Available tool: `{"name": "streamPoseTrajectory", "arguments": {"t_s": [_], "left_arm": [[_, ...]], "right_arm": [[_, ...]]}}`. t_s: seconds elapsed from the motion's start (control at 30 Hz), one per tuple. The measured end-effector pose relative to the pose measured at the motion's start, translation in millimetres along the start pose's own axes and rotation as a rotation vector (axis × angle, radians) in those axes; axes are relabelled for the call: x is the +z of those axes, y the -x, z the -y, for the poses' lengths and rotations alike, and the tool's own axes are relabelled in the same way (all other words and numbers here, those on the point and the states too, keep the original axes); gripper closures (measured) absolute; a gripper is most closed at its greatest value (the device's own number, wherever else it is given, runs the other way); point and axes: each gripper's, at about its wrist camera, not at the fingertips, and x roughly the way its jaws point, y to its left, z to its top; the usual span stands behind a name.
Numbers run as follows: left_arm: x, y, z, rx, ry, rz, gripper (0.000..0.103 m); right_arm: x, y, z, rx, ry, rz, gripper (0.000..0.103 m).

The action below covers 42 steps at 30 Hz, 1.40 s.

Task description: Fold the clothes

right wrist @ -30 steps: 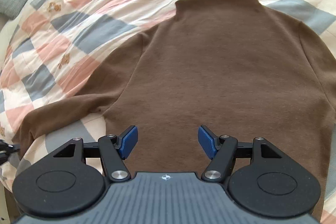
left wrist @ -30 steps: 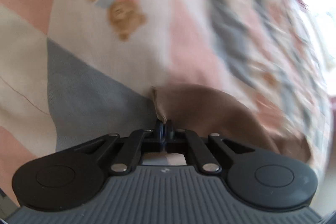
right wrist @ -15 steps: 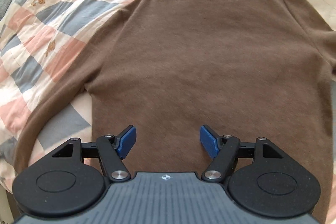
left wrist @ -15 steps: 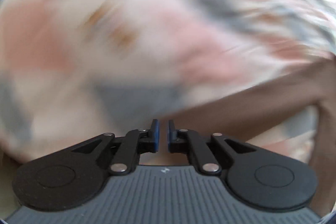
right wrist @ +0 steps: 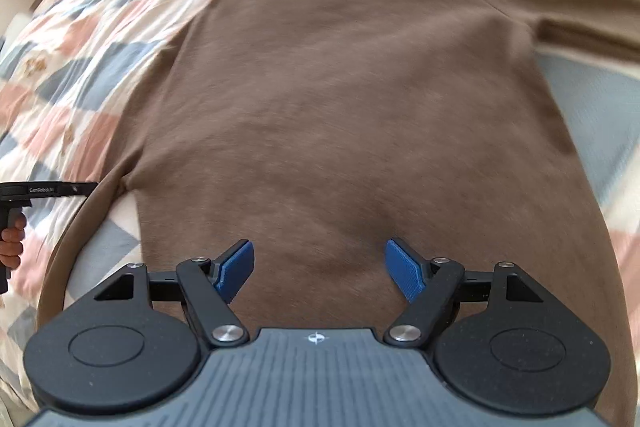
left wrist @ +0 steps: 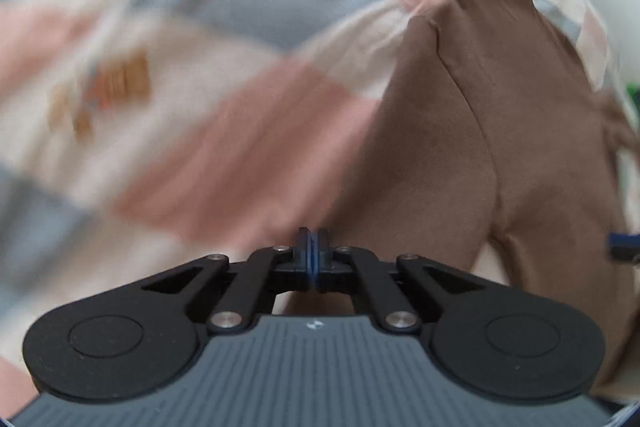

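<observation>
A bed covered by a pink, grey and cream patchwork quilt carries a brown long-sleeved knit top, spread flat. The right gripper hovers spread wide over its hem. The left gripper is pressed together beside a sleeve; any pinched cloth cannot be made out.

Black claw w/ blue pads, silver screws

text: "GenRobot.AI" | on: black body of the left gripper, seen at the far left edge of the right wrist view, left of the right gripper's own fingers | other readable text: none in either view
</observation>
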Motion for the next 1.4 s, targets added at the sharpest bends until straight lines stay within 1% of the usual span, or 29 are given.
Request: {"name": "streamPoseTrajectory", "arguments": {"t_s": [0.07, 0.1, 0.13, 0.2, 0.23, 0.3, 0.33, 0.37, 0.4, 0.5, 0.53, 0.57, 0.6, 0.67, 0.73, 0.77, 0.8, 0.83, 0.93, 0.97, 1.03, 1.1, 1.13, 1.17, 1.23, 1.27, 1.33, 1.37, 1.4], "left_arm": [[5, 7, -6, 0.046, -0.024, 0.052, 0.103], [5, 7, -11, 0.088, -0.019, 0.064, 0.103], [1, 6, -16, 0.166, -0.026, 0.065, 0.103], [-15, 9, -29, 0.255, 0.000, 0.030, 0.102], [-25, 17, -39, 0.239, 0.068, 0.020, 0.099], [-63, 55, -60, 0.189, 0.247, 0.072, 0.091], [-85, 76, -71, 0.167, 0.344, 0.101, 0.091], [-111, 96, -79, 0.152, 0.446, 0.122, 0.085], [-137, 114, -87, 0.146, 0.539, 0.140, 0.077], [-216, 159, -95, 0.179, 0.773, 0.175, 0.068], [-239, 169, -96, 0.187, 0.845, 0.179, 0.065], [-261, 173, -96, 0.180, 0.915, 0.184, 0.058], [-279, 173, -96, 0.161, 0.979, 0.186, 0.055], [-306, 167, -95, 0.128, 1.077, 0.199, 0.055], [-313, 152, -93, 0.138, 1.088, 0.211, 0.056], [-314, 145, -92, 0.151, 1.090, 0.215, 0.066], [-314, 141, -90, 0.154, 1.084, 0.219, 0.101], [-313, 138, -88, 0.168, 1.071, 0.223, 0.102], [-307, 149, -77, 0.288, 0.939, 0.238, 0.103], [-307, 153, -74, 0.331, 0.903, 0.230, 0.099], [-309, 154, -72, 0.476, 0.886, 0.154, 0.101], [-312, 164, -62, 0.558, 0.872, 0.124, 0.101], [-311, 170, -55, 0.584, 0.855, 0.119, 0.101], [-307, 177, -39, 0.554, 0.817, 0.139, 0.100], [-296, 182, 1, 0.415, 0.756, 0.171, 0.094], [-290, 183, 21, 0.338, 0.728, 0.185, 0.085], [-277, 165, 69, 0.147, 0.697, 0.199, 0.079], [-272, 151, 93, 0.057, 0.684, 0.189, 0.075], [-268, 136, 115, -0.008, 0.671, 0.171, 0.069]], "right_arm": [[-1, -1, 1, -0.002, -0.002, 0.002, 0.028], [-1, -3, 1, -0.005, 0.001, 0.002, 0.028], [-1, -4, 0, -0.008, 0.005, 0.001, 0.028], [1, -5, -1, -0.017, 0.017, -0.009, 0.027], [2, -4, -2, -0.020, 0.022, -0.013, 0.027], [3, -1, -2, -0.013, 0.029, -0.013, 0.027], [3, 0, -1, -0.011, 0.028, -0.015, 0.027], [2, 0, 0, -0.011, 0.022, -0.017, 0.027], [1, 0, 1, -0.010, 0.015, -0.020, 0.027], [-1, 0, 3, -0.006, 0.002, -0.029, 0.025], [-2, -1, 2, -0.006, 0.005, -0.032, 0.024], [-2, -3, 1, -0.009, 0.013, -0.035, 0.021], [-2, -4, -1, -0.013, 0.022, -0.039, 0.019], [-3, -6, -7, -0.024, 0.053, -0.044, 0.018], [-4, -7, -11, -0.030, 0.078, -0.046, 0.017], [-5, -6, -13, -0.029, 0.087, -0.045, 0.018], [-6, -5, -14, -0.030, 0.095, -0.043, 0.018], [-7, -3, -14, -0.033, 0.105, -0.039, 0.019], [-13, 7, -11, -0.054, 0.132, -0.022, 0.021], [-16, 10, -8, -0.058, 0.139, -0.017, 0.021], [-22, 16, -1, -0.077, 0.145, -0.020, 0.021], [-30, 26, 12, -0.103, 0.140, -0.024, 0.023], [-34, 36, 20, -0.111, 0.144, -0.004, 0.023], [-39, 46, 29, -0.121, 0.149, 0.018, 0.023], [-49, 65, 57, -0.147, 0.145, 0.042, 0.023], [-54, 72, 72, -0.156, 0.133, 0.046, 0.023], [-65, 84, 106, -0.155, 0.081, 0.049, 0.023], [-70, 90, 123, -0.150, 0.055, 0.048, 0.023], [-77, 92, 140, -0.127, 0.027, 0.041, 0.023]]}}
